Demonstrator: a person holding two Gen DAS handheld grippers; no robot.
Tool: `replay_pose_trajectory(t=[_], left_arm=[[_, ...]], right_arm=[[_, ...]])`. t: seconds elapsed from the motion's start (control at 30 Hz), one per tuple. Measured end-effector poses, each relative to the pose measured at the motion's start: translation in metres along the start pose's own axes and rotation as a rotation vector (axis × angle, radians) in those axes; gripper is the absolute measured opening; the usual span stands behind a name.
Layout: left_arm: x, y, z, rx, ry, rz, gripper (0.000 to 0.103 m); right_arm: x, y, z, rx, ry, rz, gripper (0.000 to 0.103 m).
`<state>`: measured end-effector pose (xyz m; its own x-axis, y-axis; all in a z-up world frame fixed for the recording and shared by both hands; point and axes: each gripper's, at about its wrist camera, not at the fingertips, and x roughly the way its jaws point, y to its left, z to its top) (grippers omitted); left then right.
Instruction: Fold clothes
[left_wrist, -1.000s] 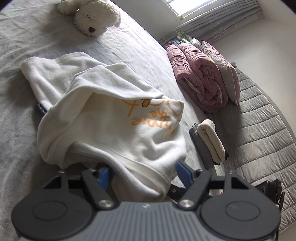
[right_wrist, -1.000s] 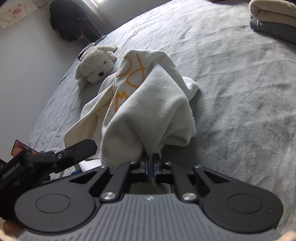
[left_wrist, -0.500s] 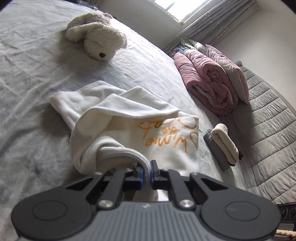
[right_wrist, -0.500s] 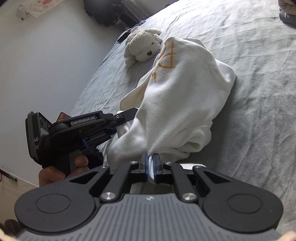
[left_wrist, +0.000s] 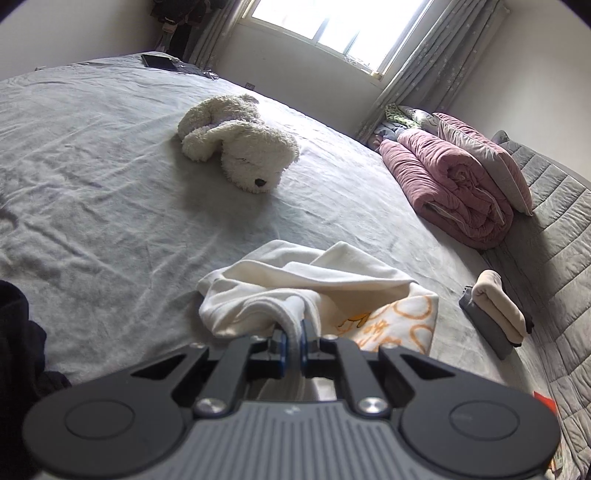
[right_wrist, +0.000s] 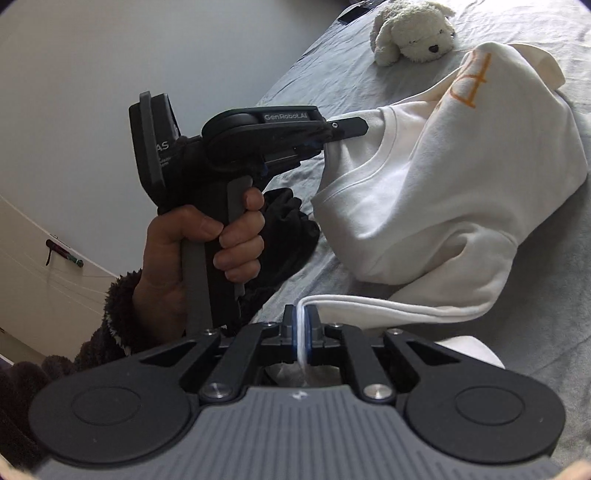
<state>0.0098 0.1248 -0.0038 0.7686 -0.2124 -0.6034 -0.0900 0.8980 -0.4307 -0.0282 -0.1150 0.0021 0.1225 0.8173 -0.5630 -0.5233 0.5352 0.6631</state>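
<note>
both grippers have the sweatshirt pinched, and it hangs bunched between them

the white sweatshirt (right_wrist: 443, 177) is lifted part-way off the grey bed (left_wrist: 92, 166), its lower folds resting on the sheet. the left gripper (left_wrist: 291, 338) is clamped on a thick rolled edge of it, and from the other side i can see that gripper biting the cloth just by the neckline. the right gripper (right_wrist: 303, 332) is closed tight on a thin white hem, a sliver of fabric showing between its pads.

what worries me: the right hold looks like very little cloth, so a hard tug to spread the garment could pull the hem free. the body is twisted, with the orange print (left_wrist: 391, 325) turned sideways, so if they lay it down like this i'd expect creases folded in, or a sleeve trapped underneath. where the sleeves are i cannot tell.

around it: a plush dog (left_wrist: 240, 151) lies on the sheet beyond the garment, near enough to get in the way of spreading it flat. a small folded stack (left_wrist: 495, 314) sits off toward the quilted edge, and a rolled pink duvet (left_wrist: 443, 184) lies further back, well apart. a dark garment (right_wrist: 284, 229) lies just beside the person's left hand (right_wrist: 207, 243).
</note>
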Motion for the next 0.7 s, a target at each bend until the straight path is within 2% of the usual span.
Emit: replay_pose_trajectory(t=[0.03, 0.13, 0.2, 0.23, 0.27, 0.33, 0.43, 0.57, 0.7], left_arm=[[0.001, 0.004, -0.001, -0.005, 0.016, -0.005, 0.007], [0.007, 0.014, -0.005, -0.014, 0.073, -0.019, 0.010], [0.009, 0.021, -0.008, -0.024, 0.113, -0.024, 0.024], [0.009, 0.024, -0.010, -0.036, 0.135, -0.028, 0.040], [0.010, 0.028, -0.013, -0.049, 0.159, -0.032, 0.047], [0.009, 0.034, -0.015, -0.060, 0.197, -0.045, 0.049], [0.005, 0.040, -0.017, -0.078, 0.231, -0.061, 0.055], [0.003, 0.041, -0.021, -0.077, 0.268, -0.060, 0.057], [0.006, 0.037, -0.031, -0.034, 0.322, -0.039, 0.058]], right_arm=[[0.001, 0.001, 0.002, -0.010, -0.004, -0.014, 0.013], [-0.001, 0.000, 0.013, -0.023, -0.031, -0.065, 0.015], [-0.007, -0.003, 0.020, -0.018, -0.066, -0.101, 0.016], [-0.011, -0.004, 0.025, -0.016, -0.087, -0.119, 0.020], [-0.015, -0.006, 0.029, -0.014, -0.109, -0.137, 0.033], [-0.026, -0.006, 0.038, -0.027, -0.161, -0.195, 0.046], [-0.022, -0.006, 0.061, -0.081, -0.205, -0.311, 0.046], [-0.006, -0.009, 0.088, -0.218, -0.206, -0.491, 0.047], [0.020, -0.014, 0.102, -0.378, -0.172, -0.582, 0.058]])
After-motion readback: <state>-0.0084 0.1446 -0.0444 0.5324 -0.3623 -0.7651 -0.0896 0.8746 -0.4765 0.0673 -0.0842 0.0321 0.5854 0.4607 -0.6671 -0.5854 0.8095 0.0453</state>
